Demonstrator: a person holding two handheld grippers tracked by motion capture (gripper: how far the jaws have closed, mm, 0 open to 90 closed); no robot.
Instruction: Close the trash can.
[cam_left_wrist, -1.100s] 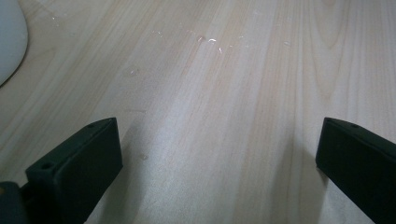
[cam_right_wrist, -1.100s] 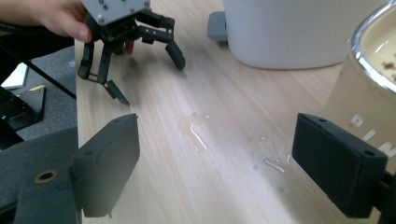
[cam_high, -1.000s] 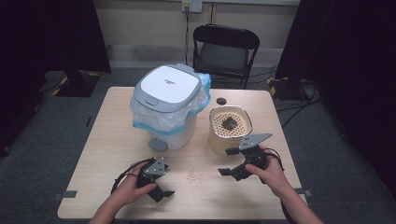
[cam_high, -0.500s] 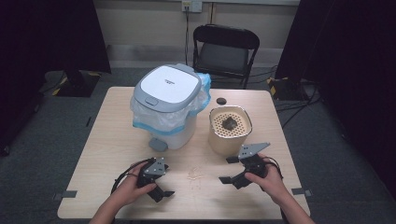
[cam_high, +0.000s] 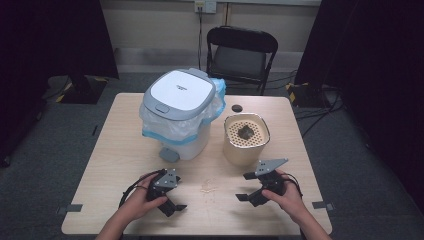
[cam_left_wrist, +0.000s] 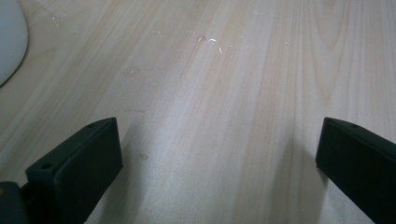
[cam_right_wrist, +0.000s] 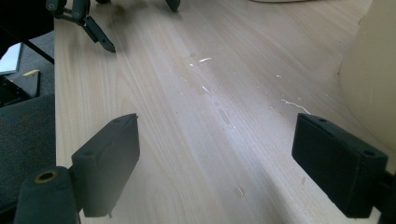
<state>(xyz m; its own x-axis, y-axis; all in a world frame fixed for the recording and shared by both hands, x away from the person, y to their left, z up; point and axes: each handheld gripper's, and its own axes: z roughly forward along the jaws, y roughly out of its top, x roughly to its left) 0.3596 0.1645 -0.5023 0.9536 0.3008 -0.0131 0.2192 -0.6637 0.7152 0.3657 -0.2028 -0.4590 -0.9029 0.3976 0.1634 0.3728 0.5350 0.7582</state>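
Both grippers are held low over the near part of the wooden table (cam_high: 115, 150). My left gripper (cam_high: 176, 197) stands open at the front left; in the left gripper view my left gripper (cam_left_wrist: 218, 130) has bare wood between its jaws. My right gripper (cam_high: 244, 186) is open at the front right, just in front of a cream container (cam_high: 245, 150). In the right gripper view my right gripper (cam_right_wrist: 217, 122) has nothing between its jaws, and the cream container (cam_right_wrist: 373, 70) rises at the right edge. Pale crumbs (cam_high: 207, 187) lie between the two grippers.
A white lidded bin (cam_high: 180, 115) lined with a plastic bag stands mid-table. The cream container has a perforated insert with a dark lump (cam_high: 246, 132) on it. A small black disc (cam_high: 236, 107) lies behind it. A black chair (cam_high: 240, 55) stands beyond the table's far edge.
My right gripper has sunk toward the table and come slightly nearer the front edge, jaws unchanged. The left gripper has not moved.
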